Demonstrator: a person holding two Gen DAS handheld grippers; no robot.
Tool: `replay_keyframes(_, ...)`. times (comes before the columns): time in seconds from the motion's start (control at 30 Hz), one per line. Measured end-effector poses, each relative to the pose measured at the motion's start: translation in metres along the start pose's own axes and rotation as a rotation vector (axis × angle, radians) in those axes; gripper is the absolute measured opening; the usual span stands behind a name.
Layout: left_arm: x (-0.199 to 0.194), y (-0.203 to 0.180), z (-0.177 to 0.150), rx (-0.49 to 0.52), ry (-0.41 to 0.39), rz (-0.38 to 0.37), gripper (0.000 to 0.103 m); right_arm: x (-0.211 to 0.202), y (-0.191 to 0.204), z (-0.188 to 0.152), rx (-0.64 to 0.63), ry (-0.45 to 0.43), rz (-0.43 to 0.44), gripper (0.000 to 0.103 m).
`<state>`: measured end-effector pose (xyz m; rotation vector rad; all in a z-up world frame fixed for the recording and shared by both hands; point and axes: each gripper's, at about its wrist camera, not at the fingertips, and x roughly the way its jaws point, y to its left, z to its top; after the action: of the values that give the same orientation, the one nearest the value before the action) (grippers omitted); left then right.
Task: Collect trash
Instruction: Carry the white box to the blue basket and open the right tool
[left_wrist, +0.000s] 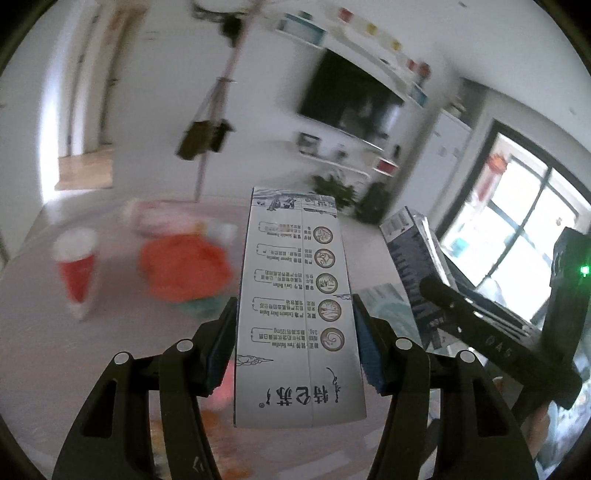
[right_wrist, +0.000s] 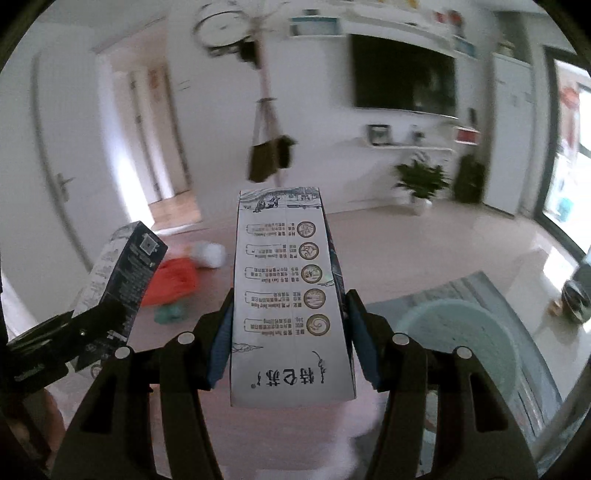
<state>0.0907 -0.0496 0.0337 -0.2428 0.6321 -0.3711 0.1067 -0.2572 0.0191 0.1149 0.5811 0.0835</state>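
Observation:
My left gripper (left_wrist: 295, 332) is shut on a white milk carton (left_wrist: 295, 295) with printed round icons, held above the table. My right gripper (right_wrist: 290, 328) is shut on a second, matching milk carton (right_wrist: 288, 288). Each gripper with its carton shows in the other's view: the right one (left_wrist: 413, 266) at the right of the left wrist view, the left one (right_wrist: 122, 273) at the left of the right wrist view. A crumpled orange bag (left_wrist: 184, 266) and a red paper cup (left_wrist: 77, 269) lie on the table (left_wrist: 55, 350); the bag also shows in the right wrist view (right_wrist: 173, 280).
A pale green round bin (right_wrist: 461, 339) stands on the floor to the right, below the table edge. A crumpled white item (right_wrist: 210, 254) and a green scrap (right_wrist: 170, 314) lie near the orange bag. A coat stand, TV and plants stand beyond.

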Motion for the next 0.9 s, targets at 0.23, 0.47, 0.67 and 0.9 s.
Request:
replay_keyframes(0.23,0.057,-0.074,0.005,0.055,0.066,-0.096,0.056,-0.005,-0.094,-0.019,0.170,0.020,-0.108,0.054)
replay_keyframes(0.47,0.137,-0.122,-0.007,0.045,0.197,-0.181,0.057,0.012,-0.168,-0.054,0.343,0.101,-0.221,0.054)
replay_keyframes(0.67,0.195,-0.134,-0.029,-0.007,0.326,-0.274,0.057,0.041,-0.201,-0.080,0.422,0.189,-0.283,0.055)
replay_keyframes(0.9,0.222,-0.144,-0.052,0.046,0.368,-0.258,0.079,0.060,-0.242,-0.112,0.584,0.258,-0.335,0.062)
